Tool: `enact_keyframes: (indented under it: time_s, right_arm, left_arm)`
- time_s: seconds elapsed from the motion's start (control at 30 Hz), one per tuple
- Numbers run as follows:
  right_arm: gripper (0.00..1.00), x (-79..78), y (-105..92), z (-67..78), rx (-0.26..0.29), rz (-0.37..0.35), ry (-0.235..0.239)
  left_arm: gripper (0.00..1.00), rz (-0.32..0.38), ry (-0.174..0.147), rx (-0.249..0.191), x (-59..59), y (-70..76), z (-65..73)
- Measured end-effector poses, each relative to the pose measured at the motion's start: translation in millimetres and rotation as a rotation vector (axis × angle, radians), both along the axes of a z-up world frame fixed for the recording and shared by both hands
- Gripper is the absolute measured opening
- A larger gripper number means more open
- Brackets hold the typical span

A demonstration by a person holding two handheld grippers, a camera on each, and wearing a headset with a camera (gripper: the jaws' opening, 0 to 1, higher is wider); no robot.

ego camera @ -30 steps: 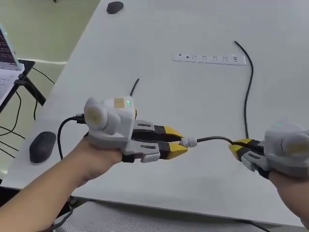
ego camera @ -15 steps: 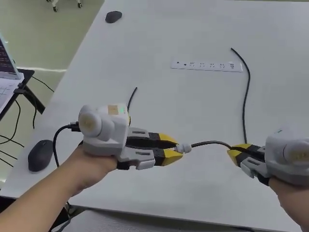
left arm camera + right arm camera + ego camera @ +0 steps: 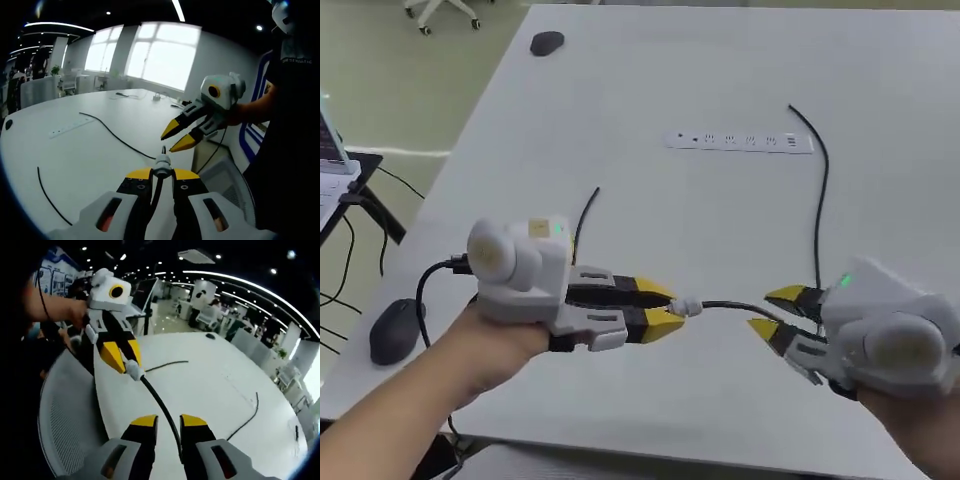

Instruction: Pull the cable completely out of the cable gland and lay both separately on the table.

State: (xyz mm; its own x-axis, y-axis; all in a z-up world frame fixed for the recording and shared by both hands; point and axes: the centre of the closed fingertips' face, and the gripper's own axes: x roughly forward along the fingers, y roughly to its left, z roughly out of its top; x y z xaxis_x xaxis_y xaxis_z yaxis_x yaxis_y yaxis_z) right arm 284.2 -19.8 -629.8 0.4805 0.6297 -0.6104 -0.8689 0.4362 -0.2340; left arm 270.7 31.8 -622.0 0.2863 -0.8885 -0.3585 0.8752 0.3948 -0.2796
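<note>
The small white cable gland (image 3: pixel 688 305) is pinched between the yellow tips of my left gripper (image 3: pixel 675 308), held above the white table (image 3: pixel 650 80). A black cable (image 3: pixel 817 215) comes out of the gland, runs right between the jaws of my right gripper (image 3: pixel 775 312), then trails away across the table. The right gripper is open, its tips apart on either side of the cable. In the left gripper view the gland (image 3: pixel 161 162) sits at the jaw tips. In the right gripper view the cable (image 3: pixel 159 402) passes between the spread jaws up to the gland (image 3: pixel 134 371).
A white power strip (image 3: pixel 738 141) lies at the table's far middle. A short black cable (image 3: pixel 585 210) lies left of centre, and a dark mouse (image 3: pixel 547 42) sits at the far left corner. Another mouse (image 3: pixel 392 330) rests beyond the table's left edge. A mesh chair (image 3: pixel 65 430) stands at the near edge.
My right gripper has opened and let go of the cable it was clamped on. The left gripper keeps its hold on the gland. The head camera has tilted a little.
</note>
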Motion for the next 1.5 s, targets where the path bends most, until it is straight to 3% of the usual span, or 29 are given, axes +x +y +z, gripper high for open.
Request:
enact_keyframes:
  time_s: [0.07, 0.2, 0.5, 0.77, 0.93, 1.23, 1.5]
  right_arm:
    - [0.12, -0.1, 9.4, 4.6, -0.014, 0.033, -0.031]
    - [0.10, -3.7, 24.6, 0.8, -0.092, 0.120, -0.090]
    - [0.03, -12.5, 35.2, -3.4, -0.118, 0.181, -0.119]
    - [0.01, -11.9, 32.8, -7.7, -0.089, 0.159, -0.090]
    - [0.00, -9.1, 28.4, -11.7, -0.067, 0.117, -0.043]
    - [0.00, 1.4, 7.6, -23.7, -0.047, 0.028, 0.029]
    - [0.00, 12.8, -15.6, -43.5, -0.051, -0.059, 0.076]
  left_arm:
    - [0.15, -0.002, 0.001, 0.004, -0.5, -0.3, -0.9]
    - [0.15, 0.001, 0.006, 0.004, -1.9, -1.3, -1.6]
    - [0.15, -0.002, 0.016, 0.021, -4.1, -1.5, -5.4]
    - [0.15, -0.009, 0.019, 0.027, -4.9, -2.8, -6.2]
    - [0.15, -0.008, 0.011, 0.028, -3.8, -4.0, -5.4]
    - [0.15, 0.009, 0.005, 0.024, -2.9, 1.0, -3.9]
    - [0.15, 0.003, 0.002, 0.024, -5.2, -0.3, -3.5]
